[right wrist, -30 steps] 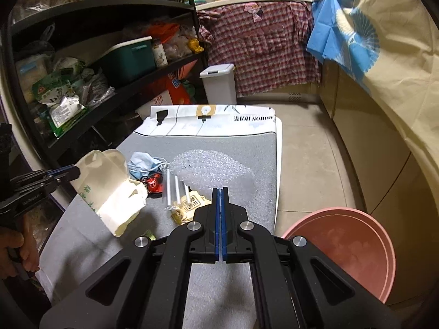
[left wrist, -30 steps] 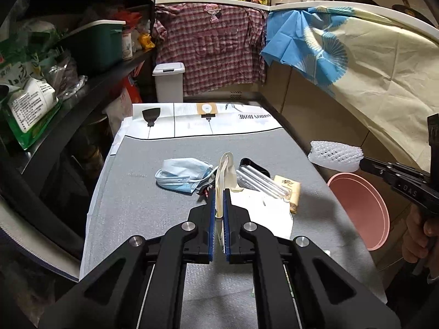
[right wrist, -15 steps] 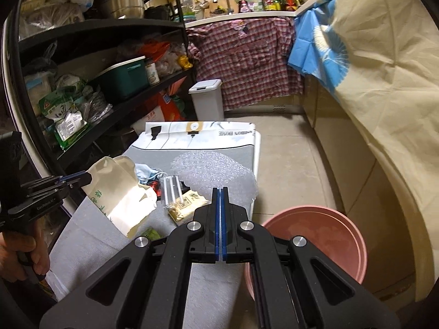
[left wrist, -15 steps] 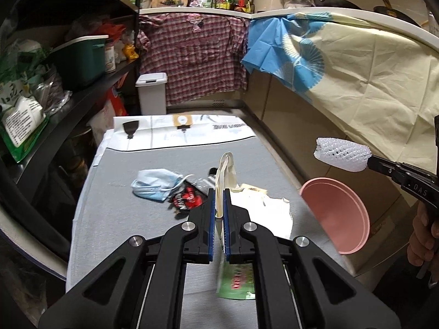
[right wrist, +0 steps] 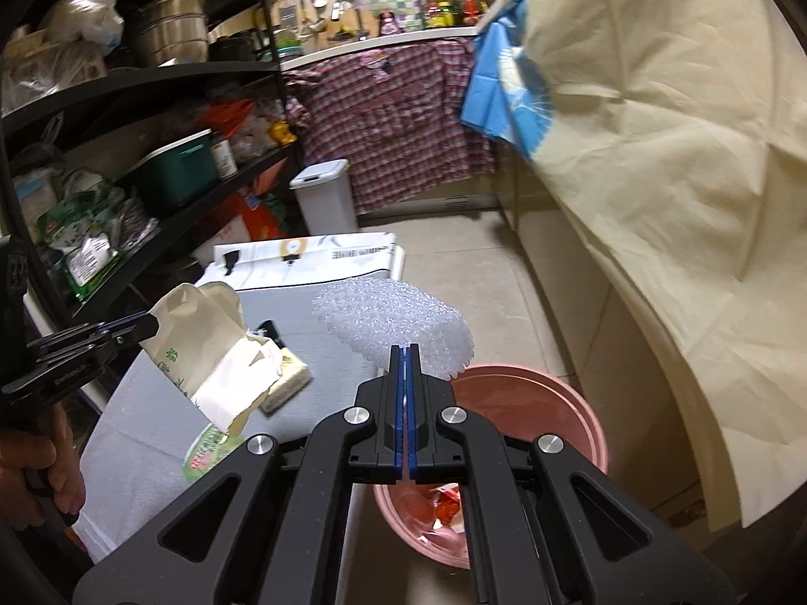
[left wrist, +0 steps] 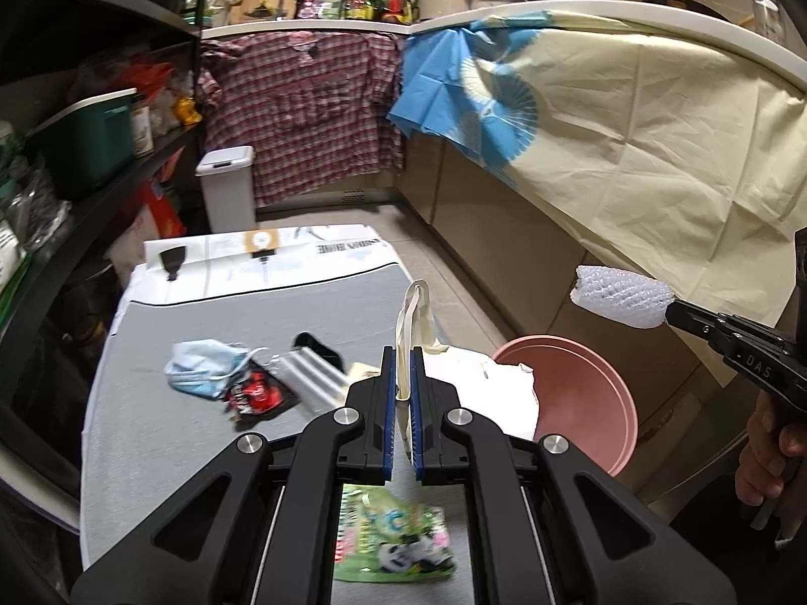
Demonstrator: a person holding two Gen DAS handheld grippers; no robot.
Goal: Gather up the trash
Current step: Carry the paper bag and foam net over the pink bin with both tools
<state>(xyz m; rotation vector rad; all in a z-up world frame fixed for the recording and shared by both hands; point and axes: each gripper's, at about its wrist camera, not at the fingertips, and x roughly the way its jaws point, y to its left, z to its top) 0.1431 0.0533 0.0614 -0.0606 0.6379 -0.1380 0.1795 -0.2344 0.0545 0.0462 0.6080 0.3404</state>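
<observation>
My left gripper point(left wrist: 402, 353) is shut on a cream paper bag point(left wrist: 418, 317), lifted above the grey table point(left wrist: 141, 433); the same bag point(right wrist: 202, 343) hangs from that gripper in the right wrist view. My right gripper point(right wrist: 406, 350) is shut on a white foam net sleeve point(right wrist: 393, 322), held over the near rim of the pink bin point(right wrist: 544, 403) on the floor. From the left wrist view the foam sleeve point(left wrist: 623, 295) sits high above the pink bin point(left wrist: 580, 398). Red wrappers lie inside the bin. A blue face mask point(left wrist: 202, 368), a red wrapper point(left wrist: 254, 393) and a green packet point(left wrist: 393, 539) lie on the table.
Dark shelves point(right wrist: 151, 101) packed with goods run along the left. A white lidded bin point(left wrist: 227, 191) stands beyond the table. A cream cloth point(right wrist: 681, 176) drapes the counter on the right. A silver tube pack point(left wrist: 312, 378) and a tan packet point(right wrist: 287, 378) lie mid-table.
Both grippers have risen and shifted right toward the pink bin, carrying the bag and the foam sleeve. The green packet under the bag has come into view.
</observation>
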